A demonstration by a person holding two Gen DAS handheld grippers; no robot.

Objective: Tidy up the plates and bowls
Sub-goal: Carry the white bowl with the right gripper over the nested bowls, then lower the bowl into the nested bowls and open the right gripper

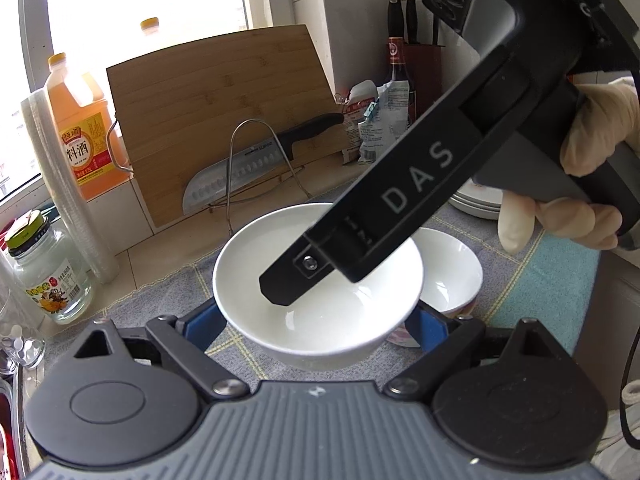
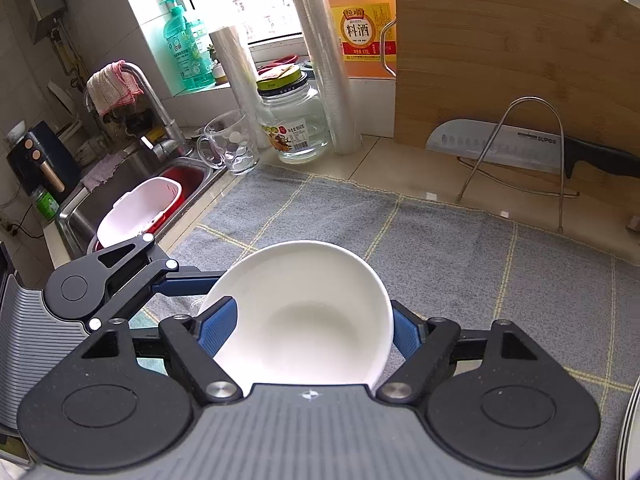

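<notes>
A white bowl [image 1: 320, 300] is between the blue pads of my left gripper [image 1: 318, 330], which clamps its sides and holds it above the grey cloth [image 1: 552, 280]. My right gripper [image 2: 316, 328] has one finger inside the same bowl [image 2: 304, 316] and one outside, pinching its rim; it shows in the left wrist view as a black finger [image 1: 292, 276] reaching into the bowl. A second white bowl [image 1: 452, 276] stands on the cloth just behind to the right. A stack of white plates [image 1: 476, 200] lies further right.
A bamboo cutting board [image 1: 224, 112] and a knife [image 1: 256, 164] on a wire rack stand at the back. An orange bottle [image 1: 80, 128], a glass jar [image 1: 48, 272] and a glass mug [image 2: 232, 144] line the left. The sink [image 2: 132, 184] is at far left.
</notes>
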